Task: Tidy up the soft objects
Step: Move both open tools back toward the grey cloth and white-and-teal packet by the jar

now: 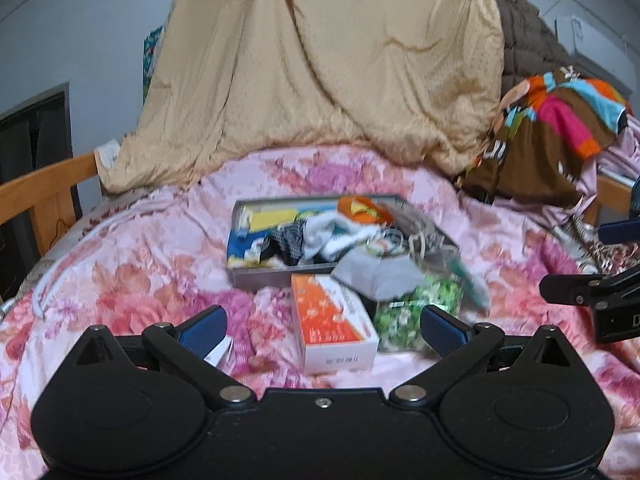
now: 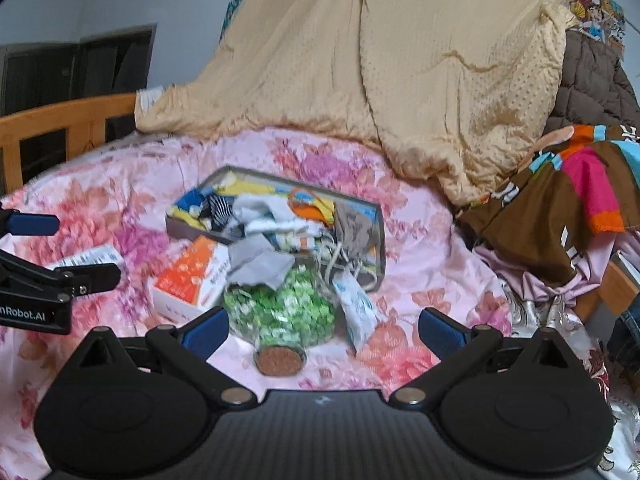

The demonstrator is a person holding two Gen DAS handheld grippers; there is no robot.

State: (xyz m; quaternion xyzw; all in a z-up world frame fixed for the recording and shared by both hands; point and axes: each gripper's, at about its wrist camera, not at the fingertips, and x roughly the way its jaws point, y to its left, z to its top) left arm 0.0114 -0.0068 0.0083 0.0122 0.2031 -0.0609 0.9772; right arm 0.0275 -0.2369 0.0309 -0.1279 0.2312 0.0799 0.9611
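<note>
A shallow grey box [image 1: 256,278] [image 2: 188,232] lies mid-bed, filled with socks and small cloths: white, striped, yellow and orange pieces. A grey cloth [image 1: 376,276] [image 2: 260,266] droops over its front corner onto a corked glass jar of green pieces [image 1: 404,316] [image 2: 280,316]. An orange and white carton [image 1: 332,320] [image 2: 188,276] lies beside the jar. My left gripper [image 1: 324,328] [image 2: 68,250] hovers open before the carton, holding nothing. My right gripper [image 2: 324,330] [image 1: 592,260] is open before the jar, its jaws wide and empty.
The bed has a pink floral cover [image 1: 160,248]. A beige quilt [image 1: 320,80] is heaped at the back, a colourful brown garment [image 1: 560,120] at the right. A wooden rail [image 1: 44,188] edges the left side. A white-blue packet [image 2: 358,312] lies by the jar, a small labelled box [image 2: 92,258] at the left.
</note>
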